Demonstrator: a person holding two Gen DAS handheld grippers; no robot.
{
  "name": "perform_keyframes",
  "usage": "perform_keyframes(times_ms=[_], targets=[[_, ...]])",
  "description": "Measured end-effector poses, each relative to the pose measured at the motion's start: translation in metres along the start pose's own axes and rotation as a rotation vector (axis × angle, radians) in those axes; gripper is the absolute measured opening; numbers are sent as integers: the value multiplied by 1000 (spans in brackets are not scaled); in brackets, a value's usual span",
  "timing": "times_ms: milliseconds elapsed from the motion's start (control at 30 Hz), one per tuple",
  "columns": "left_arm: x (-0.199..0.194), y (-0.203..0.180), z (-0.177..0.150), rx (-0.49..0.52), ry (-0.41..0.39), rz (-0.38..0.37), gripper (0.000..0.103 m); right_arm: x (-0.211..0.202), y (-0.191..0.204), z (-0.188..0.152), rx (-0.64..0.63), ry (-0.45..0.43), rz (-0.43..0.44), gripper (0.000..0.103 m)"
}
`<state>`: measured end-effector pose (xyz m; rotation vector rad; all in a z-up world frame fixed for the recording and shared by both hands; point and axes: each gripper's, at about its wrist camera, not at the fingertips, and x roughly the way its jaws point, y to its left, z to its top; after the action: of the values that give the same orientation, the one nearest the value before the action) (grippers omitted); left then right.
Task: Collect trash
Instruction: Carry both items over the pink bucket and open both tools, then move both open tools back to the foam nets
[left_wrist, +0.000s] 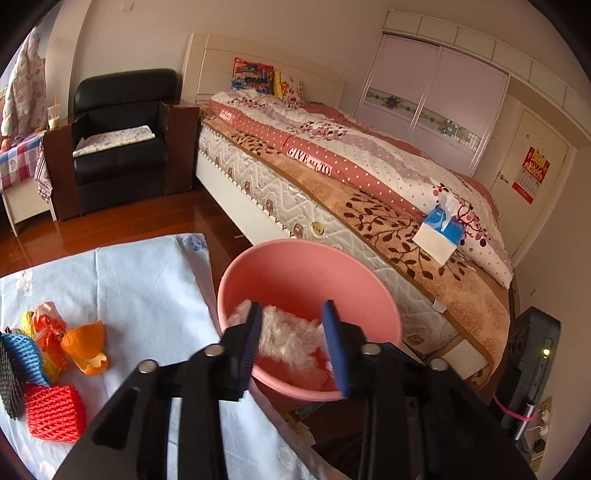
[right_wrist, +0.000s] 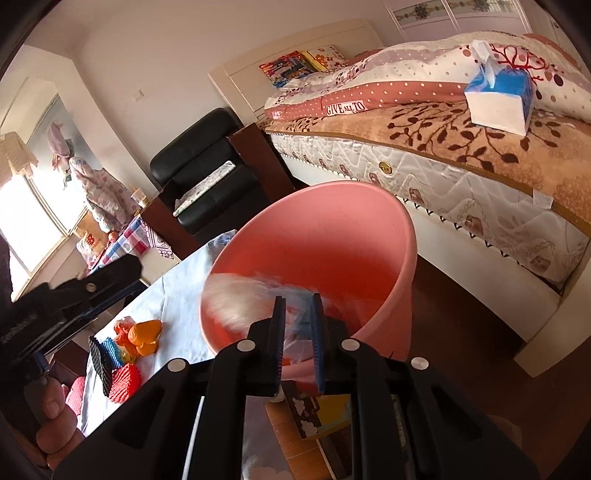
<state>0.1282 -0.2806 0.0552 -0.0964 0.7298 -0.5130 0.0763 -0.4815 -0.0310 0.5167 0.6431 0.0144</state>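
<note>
— While that white fluffy wad (left_wrist: 286, 334) blurs past the spread left tongs (left_wrist: 291, 341), I'd call this the drop: the pads stand apart and aren't pressing it, and it sits inside the pink bin (left_wrist: 306, 266), just below the near rim.

— So the left one has let go. What about the right tongs (right_wrist: 298, 341)?

— Much narrower. They're poised over the same bin, just inside its near rim, with a clear plastic scrap with a bit of blue (right_wrist: 297, 332) between the pads. It looks pinched, though the thing is thin and smeared, so I'd not swear to what it is.

— Where's the bin itself?

— Off the right edge of the table (left_wrist: 147, 288), between it and the bed (left_wrist: 369, 184). It seems tipped toward us, but the lens may be doing that.

— Anything left to gather?

— Plenty. Near the table's left edge there's an orange peel (left_wrist: 86, 349), crumpled orange-and-yellow wrappers (left_wrist: 46, 325) just behind it, and foam nets: a red one (left_wrist: 55, 411), a blue one (left_wrist: 26, 354), a black one (left_wrist: 9, 380), all bunched touching one another.

— Next move, then?

— My guess: the right tongs need to spread while over the bin's mouth, so the scrap falls inside rather than on the rim. The freed left tongs can then swing back to that pile; the peel looks the easiest bite.
</note>
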Motion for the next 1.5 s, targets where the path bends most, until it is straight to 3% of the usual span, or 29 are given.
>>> perform_keyframes(times_ms=[100, 167, 267, 633, 933, 1500], targets=[[-5, 0, 1, 11, -13, 0, 39, 1, -2, 0, 10, 5, -1, 16], [-8, 1, 1, 13, -16, 6, 42, 1, -1, 0, 11, 3, 0, 28], [-13, 5, 0, 11, -19, 10, 46, -1, 2, 0, 5, -2, 3, 35], [-41, 33, -7, -41, -48, 56, 54, -12, 34, -7, -79, -8, 12, 35], [-75, 74, -30, -84, -73, 147, 55, -16, 73, -19, -156, 11, 81, 35], [-156, 194, -104, -201, -90, 365, 56, 1, 148, -63, -307, 125, 185, 35]])
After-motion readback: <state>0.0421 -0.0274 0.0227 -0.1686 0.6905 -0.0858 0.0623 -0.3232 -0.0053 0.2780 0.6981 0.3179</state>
